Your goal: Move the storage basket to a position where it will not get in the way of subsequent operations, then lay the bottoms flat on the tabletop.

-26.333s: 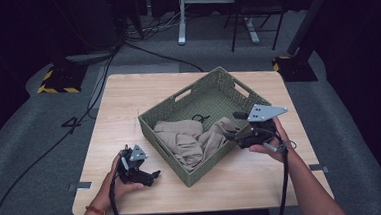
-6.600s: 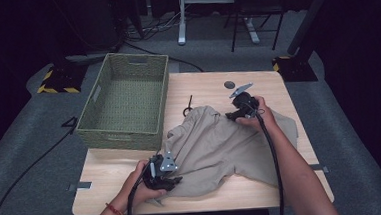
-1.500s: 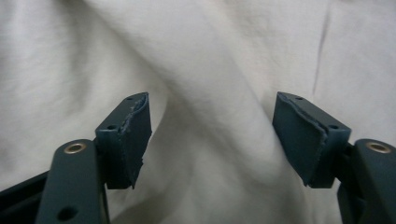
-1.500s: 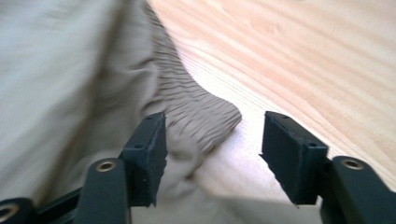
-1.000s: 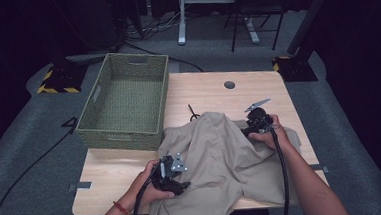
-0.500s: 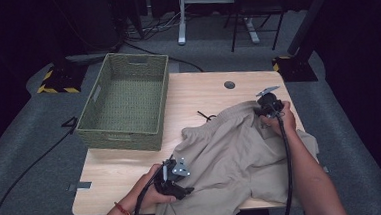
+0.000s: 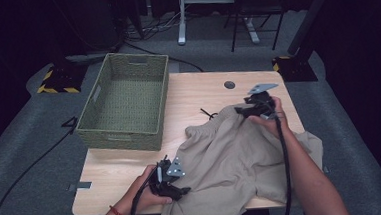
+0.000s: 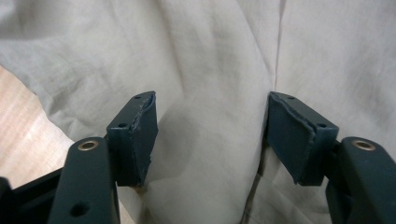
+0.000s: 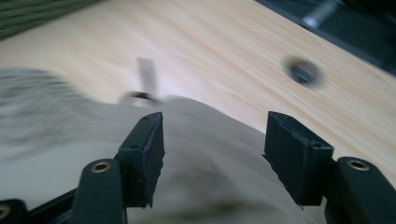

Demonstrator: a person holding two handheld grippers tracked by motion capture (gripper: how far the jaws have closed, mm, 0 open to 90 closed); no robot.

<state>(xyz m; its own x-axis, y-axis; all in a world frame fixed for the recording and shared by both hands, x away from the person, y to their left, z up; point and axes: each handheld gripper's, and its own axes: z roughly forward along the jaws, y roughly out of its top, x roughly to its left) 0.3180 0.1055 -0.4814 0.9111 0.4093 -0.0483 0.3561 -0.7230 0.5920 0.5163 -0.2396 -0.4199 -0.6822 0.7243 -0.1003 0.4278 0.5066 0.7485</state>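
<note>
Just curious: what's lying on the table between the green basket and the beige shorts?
Bare wood, in the high view. The basket and shorts are apart, with only table between them.

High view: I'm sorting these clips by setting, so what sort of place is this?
Probably a lab or studio set up for recording, not a home. A lone wooden table stands on grey carpet, hazard-striped blocks sit on the floor, cables trail across it, and the surroundings are dark.
</note>
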